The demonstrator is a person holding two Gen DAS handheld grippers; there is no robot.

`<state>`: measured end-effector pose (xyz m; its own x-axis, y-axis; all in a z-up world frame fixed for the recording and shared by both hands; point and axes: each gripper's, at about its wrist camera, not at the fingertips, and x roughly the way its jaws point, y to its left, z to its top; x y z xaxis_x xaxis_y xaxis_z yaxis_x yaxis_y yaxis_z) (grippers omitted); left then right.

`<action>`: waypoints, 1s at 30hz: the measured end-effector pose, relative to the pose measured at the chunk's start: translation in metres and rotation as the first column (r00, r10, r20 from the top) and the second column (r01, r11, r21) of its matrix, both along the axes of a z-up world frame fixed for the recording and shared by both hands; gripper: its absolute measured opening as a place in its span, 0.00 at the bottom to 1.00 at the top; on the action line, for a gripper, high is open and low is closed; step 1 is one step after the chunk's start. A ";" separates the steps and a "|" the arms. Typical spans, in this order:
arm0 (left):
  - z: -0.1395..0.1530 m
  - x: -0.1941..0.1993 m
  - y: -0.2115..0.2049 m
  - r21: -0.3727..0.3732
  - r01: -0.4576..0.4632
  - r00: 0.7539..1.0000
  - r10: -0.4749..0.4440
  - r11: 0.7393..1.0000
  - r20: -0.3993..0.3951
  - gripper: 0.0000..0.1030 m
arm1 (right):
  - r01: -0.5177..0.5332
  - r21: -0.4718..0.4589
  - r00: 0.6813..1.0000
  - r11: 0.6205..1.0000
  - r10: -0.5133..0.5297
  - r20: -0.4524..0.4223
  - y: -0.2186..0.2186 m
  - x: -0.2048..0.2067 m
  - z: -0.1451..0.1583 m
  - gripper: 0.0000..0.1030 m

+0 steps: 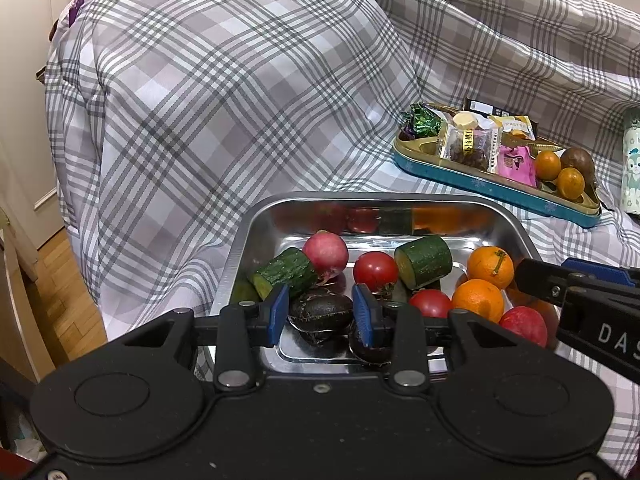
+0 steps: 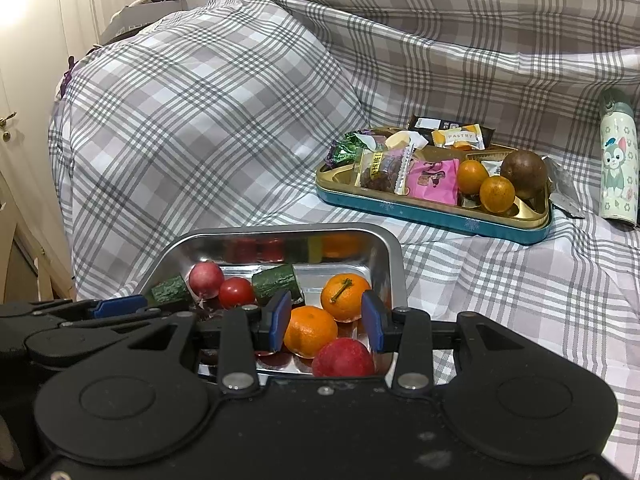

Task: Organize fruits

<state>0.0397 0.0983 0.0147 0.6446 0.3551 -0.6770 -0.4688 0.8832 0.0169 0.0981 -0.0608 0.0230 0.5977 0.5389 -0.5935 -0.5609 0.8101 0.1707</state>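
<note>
A steel tray (image 1: 236, 268) (image 2: 394, 264) on the plaid sheet holds two cucumber pieces (image 1: 286, 270), red tomatoes (image 1: 375, 270), pink-red round fruits (image 1: 325, 251), two oranges (image 1: 490, 266) (image 2: 310, 330) and dark round fruits (image 1: 320, 312). My left gripper (image 1: 322, 314) hovers open over the tray's near left part, and a dark fruit shows in the gap beyond its pads. My right gripper (image 2: 326, 322) hovers open above the two oranges and a red fruit (image 2: 342, 358), touching none. Its fingers (image 1: 540, 284) reach in from the right in the left wrist view.
A teal and gold tin (image 2: 432, 216) (image 1: 492, 190) at the back right holds wrapped snacks, two small oranges (image 2: 496, 194) and a brown fruit (image 2: 524, 174). A white cartoon bottle (image 2: 618, 160) stands right of it. A plaid-covered mound (image 1: 224, 92) rises behind the tray; wooden floor (image 1: 60, 292) at left.
</note>
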 end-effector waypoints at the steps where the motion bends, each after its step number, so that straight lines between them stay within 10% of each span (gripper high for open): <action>1: 0.000 0.000 0.000 -0.001 -0.002 1.000 0.002 1.000 0.000 0.43 | -0.001 -0.001 1.000 1.000 0.001 0.000 0.000 0.000 0.000 0.40; 30: 0.001 0.000 -0.001 -0.002 0.005 1.000 -0.005 1.000 0.004 0.43 | -0.011 -0.014 1.000 1.000 0.011 -0.003 0.003 -0.001 -0.001 0.41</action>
